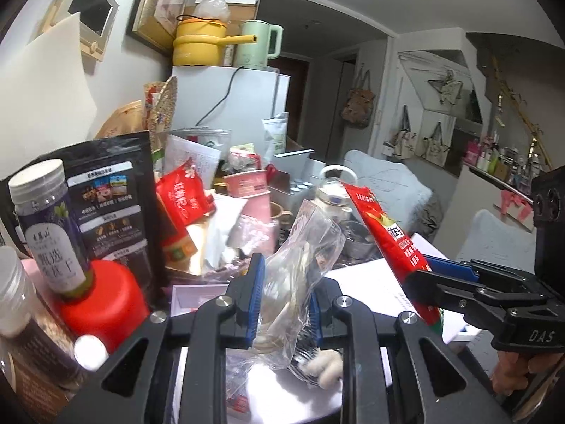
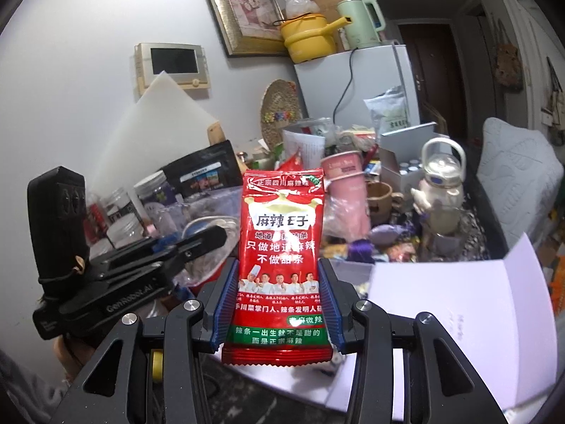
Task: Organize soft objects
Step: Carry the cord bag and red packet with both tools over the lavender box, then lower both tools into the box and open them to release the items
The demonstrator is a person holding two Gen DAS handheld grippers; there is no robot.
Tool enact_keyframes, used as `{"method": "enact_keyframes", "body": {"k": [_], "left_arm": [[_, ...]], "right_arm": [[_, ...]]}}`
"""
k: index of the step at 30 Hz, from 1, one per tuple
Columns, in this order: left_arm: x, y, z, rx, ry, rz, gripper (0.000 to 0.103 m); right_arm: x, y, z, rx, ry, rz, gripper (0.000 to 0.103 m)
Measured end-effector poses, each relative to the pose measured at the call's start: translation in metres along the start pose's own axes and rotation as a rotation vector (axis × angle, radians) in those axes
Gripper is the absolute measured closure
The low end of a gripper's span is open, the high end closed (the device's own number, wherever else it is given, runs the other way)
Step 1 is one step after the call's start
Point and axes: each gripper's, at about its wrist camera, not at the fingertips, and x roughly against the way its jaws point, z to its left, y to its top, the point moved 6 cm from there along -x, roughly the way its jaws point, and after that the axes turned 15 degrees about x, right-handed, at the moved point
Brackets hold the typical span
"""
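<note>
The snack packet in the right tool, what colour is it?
Red, with a green band near the bottom and white lettering; the snack packet shows best in the right wrist view.

This is a lived-in home, a small flat by the look of it. A white fridge (image 2: pixel 356 84) stands at the far side with a yellow pot (image 2: pixel 309 37) and a pale green kettle (image 2: pixel 360 23) stacked on top. A gilt-framed picture (image 2: pixel 240 3) and an intercom panel (image 2: pixel 173 63) hang on the left wall. The near surface (image 2: pixel 356 381) is crowded with snack packets, jars, a pink cup (image 2: pixel 344 176) and a white water jug (image 2: pixel 441 187). To the right, tote bags (image 1: pixel 406 137) hang by shelves of bottles (image 1: pixel 494 155), and a dark door (image 2: pixel 430 67) closes off the far hallway.
</note>
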Motion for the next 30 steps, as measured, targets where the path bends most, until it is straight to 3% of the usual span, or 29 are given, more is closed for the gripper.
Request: {"method": "enact_keyframes", "body": {"k": [5,10,21,30], "left_arm": [[-0.013,0.001,0.011,-0.007,0.023,0.023,0.081],[-0.026,0.000,0.021,-0.007,0.057,0.043,0.081],[-0.053,-0.019,0.031,-0.038,0.126,0.112,0.081],[-0.080,-0.039,0.039,-0.024,0.131,0.210,0.081]], "right_arm": [[-0.025,0.008,0.002,-0.019,0.056,0.006,0.059],[-0.045,0.009,0.005,-0.013,0.056,0.022,0.059],[-0.079,-0.020,-0.004,-0.023,0.055,0.137,0.059],[-0.101,-0.039,-0.013,-0.049,0.058,0.212,0.059]]}}
